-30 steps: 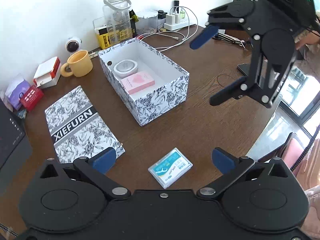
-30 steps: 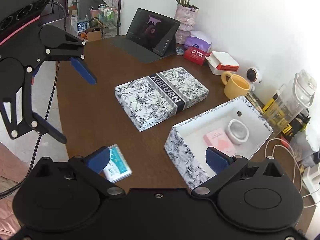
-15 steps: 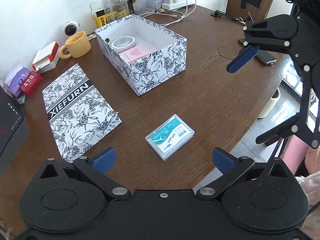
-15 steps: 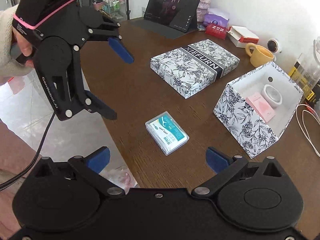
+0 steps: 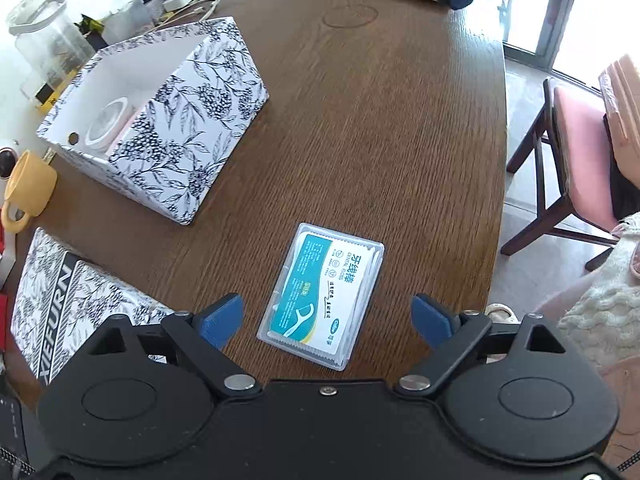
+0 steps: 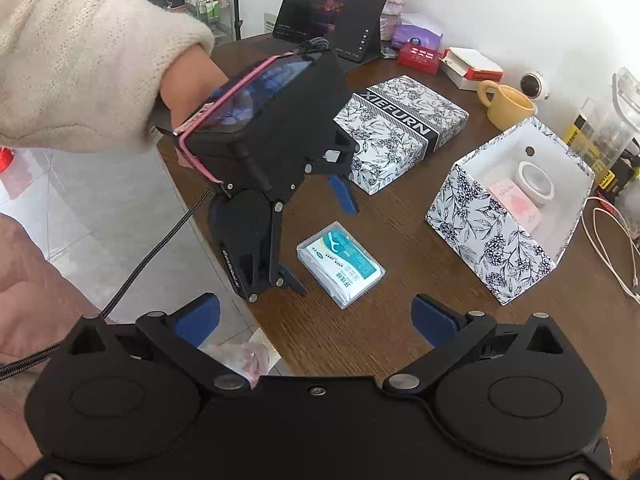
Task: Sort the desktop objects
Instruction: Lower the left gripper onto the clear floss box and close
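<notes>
A clear dental floss box [image 5: 324, 296] with a teal label lies flat on the brown table, near its front edge. My left gripper [image 5: 326, 318] is open just above it, one blue finger on each side, not touching. The right wrist view shows that left gripper [image 6: 318, 238] tilted down beside the floss box [image 6: 340, 264]. My right gripper [image 6: 316, 318] is open and holds nothing, back from the floss box. The open floral box [image 6: 508, 208] holds a white round case [image 6: 536, 176] and a pink packet [image 6: 514, 200].
The floral lid [image 6: 400, 128] lies left of the floral box [image 5: 160, 120]. A yellow mug [image 6: 508, 106], a tablet [image 6: 328, 16], small packs, a clear jar and white cables line the wall side. A pink chair [image 5: 580, 148] stands past the table's edge [image 5: 500, 200].
My left gripper has come down and closer to the floss box, which now lies between its open fingers. The right gripper has drawn back, still open.
</notes>
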A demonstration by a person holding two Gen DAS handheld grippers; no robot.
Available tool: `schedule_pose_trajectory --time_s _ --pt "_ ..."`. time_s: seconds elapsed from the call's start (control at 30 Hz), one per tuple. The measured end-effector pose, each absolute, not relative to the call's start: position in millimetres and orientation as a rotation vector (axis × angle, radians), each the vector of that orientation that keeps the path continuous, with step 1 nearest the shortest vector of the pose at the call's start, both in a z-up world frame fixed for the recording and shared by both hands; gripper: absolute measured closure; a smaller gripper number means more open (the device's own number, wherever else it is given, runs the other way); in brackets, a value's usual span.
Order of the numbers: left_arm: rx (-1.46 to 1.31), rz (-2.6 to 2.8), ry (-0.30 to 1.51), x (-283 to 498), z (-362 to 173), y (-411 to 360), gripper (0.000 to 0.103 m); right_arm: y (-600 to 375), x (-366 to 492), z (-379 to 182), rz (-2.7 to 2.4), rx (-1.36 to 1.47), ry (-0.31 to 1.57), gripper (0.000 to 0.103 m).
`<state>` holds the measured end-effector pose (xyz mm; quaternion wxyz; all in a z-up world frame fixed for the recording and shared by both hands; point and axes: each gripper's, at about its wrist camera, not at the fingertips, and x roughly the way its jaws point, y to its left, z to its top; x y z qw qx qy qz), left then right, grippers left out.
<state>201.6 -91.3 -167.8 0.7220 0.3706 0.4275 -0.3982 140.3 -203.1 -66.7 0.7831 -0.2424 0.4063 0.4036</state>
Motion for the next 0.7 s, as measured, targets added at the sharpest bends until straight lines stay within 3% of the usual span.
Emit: schedule_pose_trajectory --time_s 0.47,0.57,0.63,0.7 --pt "0.836 -1.072 1.036 237 -192 -93 0.024 -185 175 -93 0.807 -0.495 0.967 0.0" --pt "0.828 -1.099 1.06 243 -191 -91 0.03 -183 180 -94 0.807 -0.483 0.974 0.0" --pt "0.838 -1.102 1.061 245 -189 -90 0.044 -183 183 -95 0.803 -0.477 0.982 0.0" --pt "0.848 -1.096 1.062 246 -188 -90 0.045 -183 187 -97 0.795 -0.464 0.992 0.0"
